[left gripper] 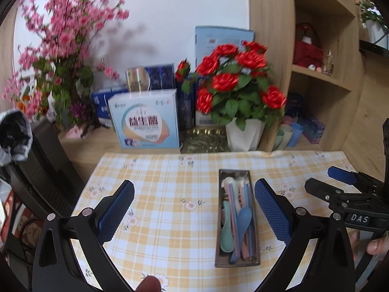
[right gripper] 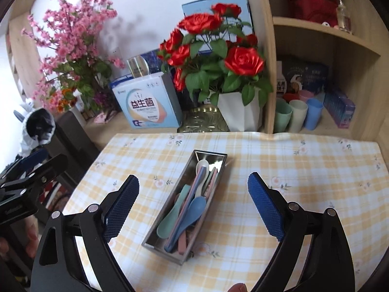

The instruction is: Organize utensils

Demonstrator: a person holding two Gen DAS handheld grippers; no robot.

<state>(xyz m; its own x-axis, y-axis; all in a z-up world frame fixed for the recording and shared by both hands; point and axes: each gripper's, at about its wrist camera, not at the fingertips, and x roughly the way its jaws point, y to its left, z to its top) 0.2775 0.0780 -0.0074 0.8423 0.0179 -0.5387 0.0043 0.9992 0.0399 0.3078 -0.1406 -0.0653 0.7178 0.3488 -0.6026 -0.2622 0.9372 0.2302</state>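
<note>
A narrow metal tray [left gripper: 220, 243] [right gripper: 155, 242] lies on the yellow checked tablecloth [left gripper: 158, 194] [right gripper: 291, 170]. It holds several pastel utensils, among them a blue spoon [left gripper: 243, 219] [right gripper: 194, 209], a green spoon [left gripper: 225, 238] [right gripper: 167, 226] and a white spoon [left gripper: 228, 182] [right gripper: 202, 165]. My left gripper [left gripper: 194, 206] hovers above the cloth, open and empty, its right pad beside the tray. My right gripper [right gripper: 193, 202] hangs open over the tray, nothing between its pads. In the left wrist view the right gripper [left gripper: 340, 182] shows at the right edge.
A white pot of red roses [left gripper: 245, 131] [right gripper: 239, 112], a brass dish [left gripper: 204, 140] [right gripper: 204, 121], boxes [left gripper: 145, 119] [right gripper: 148, 102] and pink blossoms [left gripper: 60, 48] stand behind the cloth. Pastel cups [right gripper: 299, 114] sit in the wooden shelf at right. A black chair [left gripper: 48, 160] is at left.
</note>
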